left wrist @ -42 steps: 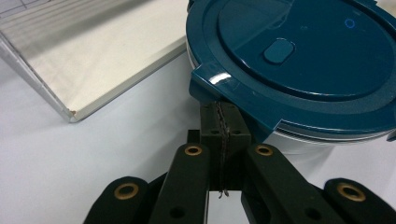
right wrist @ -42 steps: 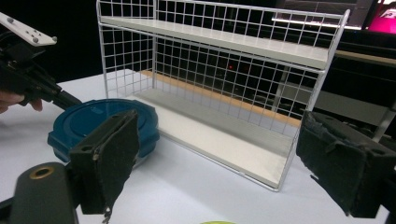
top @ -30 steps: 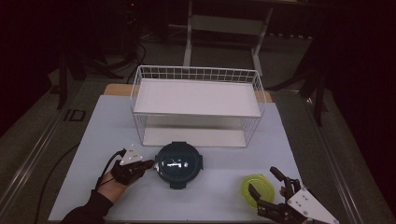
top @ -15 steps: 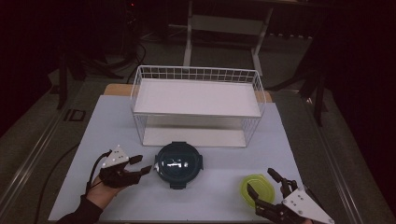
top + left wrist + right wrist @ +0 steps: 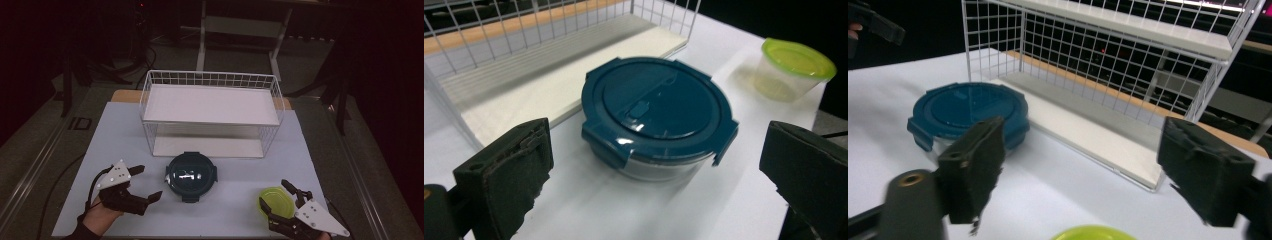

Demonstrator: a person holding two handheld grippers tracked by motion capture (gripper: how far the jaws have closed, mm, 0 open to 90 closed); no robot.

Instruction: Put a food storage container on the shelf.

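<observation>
Sitting on the white table [image 5: 115, 125] just near of the white wire two-tier rack [image 5: 212, 112], the round clear container with the dark blue clip-on lid [image 5: 191, 175] rests flat and closed, with nothing touching it. The left gripper [image 5: 148, 183] hangs just left of it, a little above the tabletop, pointing right towards it. Its jaws have just been opening and now stand wide apart with nothing between them. In the left gripper view the blue-lidded container [image 5: 658, 116] lies ahead of the two black pads [image 5: 506, 175], in the gap's line of sight but clear of both.

Far to the right on the near edge of the table stands a small clear plastic cup with a lime-green lid [image 5: 276, 201], upright and closed. The right gripper [image 5: 279, 201] sits at it from the near right side, jaws spread, one on each side of the cup; whether the pads press on the cup cannot be told from the high view. In the right gripper view the two black pads [image 5: 973, 162] stand well apart, and the green lid [image 5: 1093, 233] shows only as a sliver at the bottom edge, below and between them, so the jaws read as open. The rack's lower shelf [image 5: 1088, 127] and upper shelf hold nothing.
</observation>
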